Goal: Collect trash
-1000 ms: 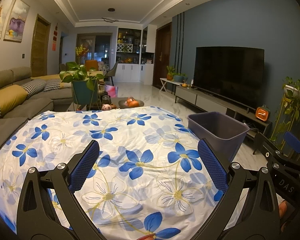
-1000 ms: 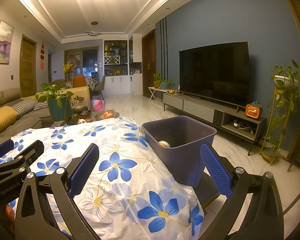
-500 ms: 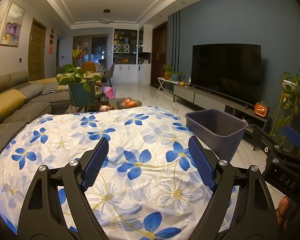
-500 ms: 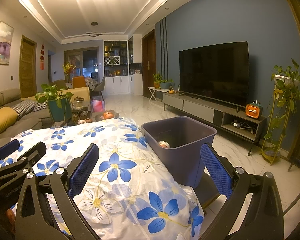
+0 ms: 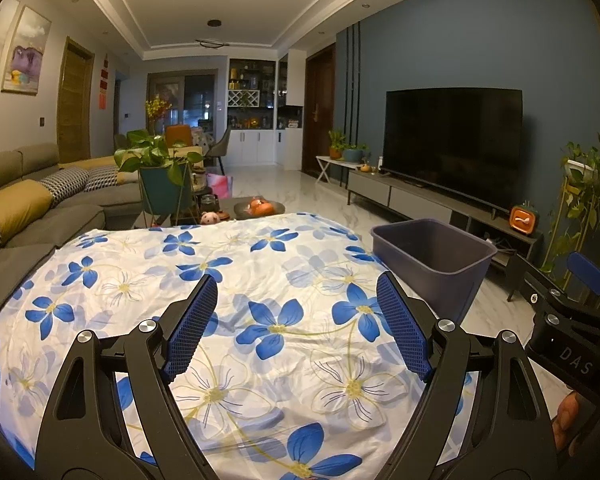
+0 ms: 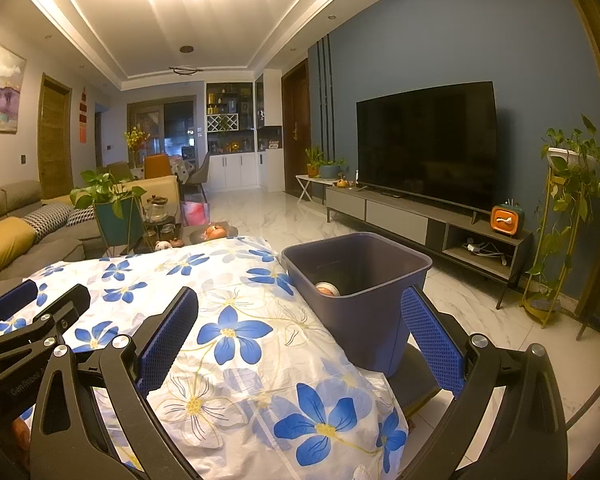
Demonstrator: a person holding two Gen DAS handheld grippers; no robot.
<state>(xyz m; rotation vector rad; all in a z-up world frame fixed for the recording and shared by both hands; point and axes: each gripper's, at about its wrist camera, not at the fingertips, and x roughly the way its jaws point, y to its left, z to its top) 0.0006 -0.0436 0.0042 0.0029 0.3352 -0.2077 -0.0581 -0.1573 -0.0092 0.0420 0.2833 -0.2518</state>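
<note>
Your left gripper (image 5: 296, 322) hangs over the white cloth printed with blue flowers (image 5: 260, 280) that covers the table, its blue-padded jaws spread apart with nothing between them; they closed in a little during the last second and stand released. Your right gripper (image 6: 300, 332) is likewise spread wide and empty, pointing across the cloth's right edge toward the dark purple plastic bin (image 6: 360, 280) that stands on the marble floor just beside the table. Inside that bin, low against its near-left wall, lies a small round piece of trash (image 6: 327, 289), pale with an orange patch; what it is exactly you cannot tell from here. From the left wrist view the bin (image 5: 432, 256) sits to the right of the cloth, and your right gripper's black frame (image 5: 572, 320) shows at the far right edge. The cloth under both grippers shows only its flower pattern and wrinkles.
</note>
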